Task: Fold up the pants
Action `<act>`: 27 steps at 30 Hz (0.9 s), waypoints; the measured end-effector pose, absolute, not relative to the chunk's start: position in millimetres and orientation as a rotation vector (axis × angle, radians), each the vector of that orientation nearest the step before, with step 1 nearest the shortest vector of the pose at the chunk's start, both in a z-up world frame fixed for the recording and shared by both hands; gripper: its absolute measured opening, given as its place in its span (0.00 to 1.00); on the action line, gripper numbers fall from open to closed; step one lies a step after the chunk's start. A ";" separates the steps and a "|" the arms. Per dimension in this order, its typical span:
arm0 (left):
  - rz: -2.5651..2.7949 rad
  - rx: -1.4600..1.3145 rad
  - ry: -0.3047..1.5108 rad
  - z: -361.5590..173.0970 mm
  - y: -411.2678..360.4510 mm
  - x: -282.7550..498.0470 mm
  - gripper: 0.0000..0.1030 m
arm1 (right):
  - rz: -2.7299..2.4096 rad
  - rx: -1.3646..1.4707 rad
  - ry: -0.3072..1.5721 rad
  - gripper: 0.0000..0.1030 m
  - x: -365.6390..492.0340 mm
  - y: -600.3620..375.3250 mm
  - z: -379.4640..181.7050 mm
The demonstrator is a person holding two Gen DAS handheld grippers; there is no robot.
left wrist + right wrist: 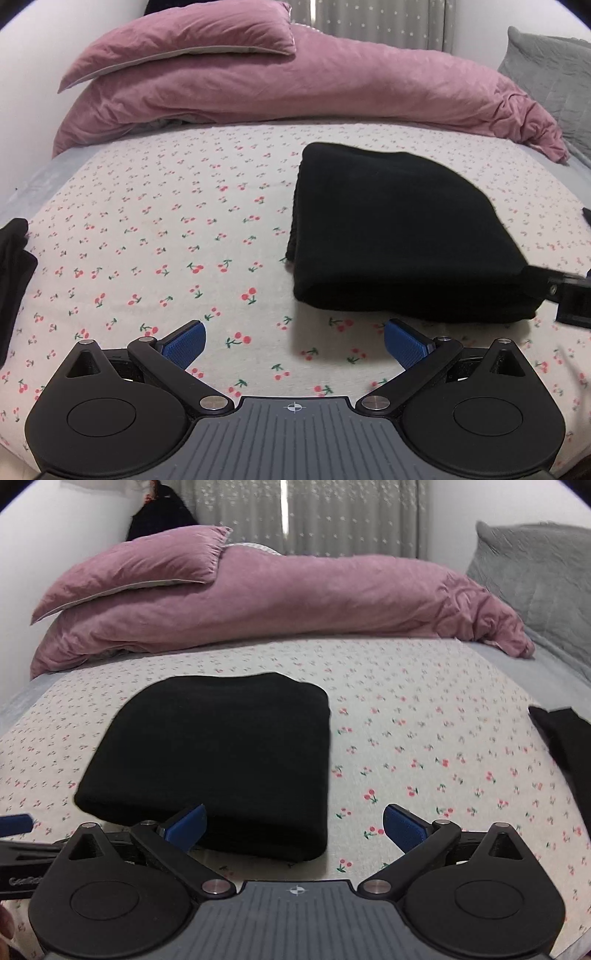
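Pants [399,236] folded into a compact black stack mid-bed, ahead-right of left gripper [294,341], jaws spread, empty. Right view: pants [221,753] ahead-left, near edge just beyond right gripper [293,825], also spread, holding nothing. Right gripper looks nearer; fold appears done.

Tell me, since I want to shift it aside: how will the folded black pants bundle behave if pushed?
The folded black fabric pants look soft and thick, so they would probably bunch rather than slide whole. The cherry-print cotton sheet likely grips and wrinkles. Stacked layers may shear apart.
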State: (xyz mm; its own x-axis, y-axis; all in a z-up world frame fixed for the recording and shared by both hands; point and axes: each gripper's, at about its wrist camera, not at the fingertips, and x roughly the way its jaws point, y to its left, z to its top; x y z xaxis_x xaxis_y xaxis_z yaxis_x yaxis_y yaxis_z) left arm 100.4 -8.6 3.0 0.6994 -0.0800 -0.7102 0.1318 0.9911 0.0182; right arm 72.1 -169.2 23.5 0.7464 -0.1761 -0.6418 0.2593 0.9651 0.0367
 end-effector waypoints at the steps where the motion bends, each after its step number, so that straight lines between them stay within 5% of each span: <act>1: -0.115 0.069 0.788 2.0 -8.6 99.4 1.00 | -0.243 0.126 0.690 0.99 73.2 -169.0 22.1; 27: -0.118 0.117 0.768 -3.1 -18.0 99.5 1.00 | -0.259 0.042 0.691 0.99 68.9 -154.8 13.1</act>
State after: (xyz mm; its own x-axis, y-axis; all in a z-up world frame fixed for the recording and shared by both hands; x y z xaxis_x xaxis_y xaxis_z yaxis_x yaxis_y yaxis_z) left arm 99.5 -18.0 -3.1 0.7136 -0.0630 -0.6977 0.1486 0.9869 0.0628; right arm 68.9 -154.8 13.1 0.7401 -0.2225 -0.6347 0.2500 0.9671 -0.0476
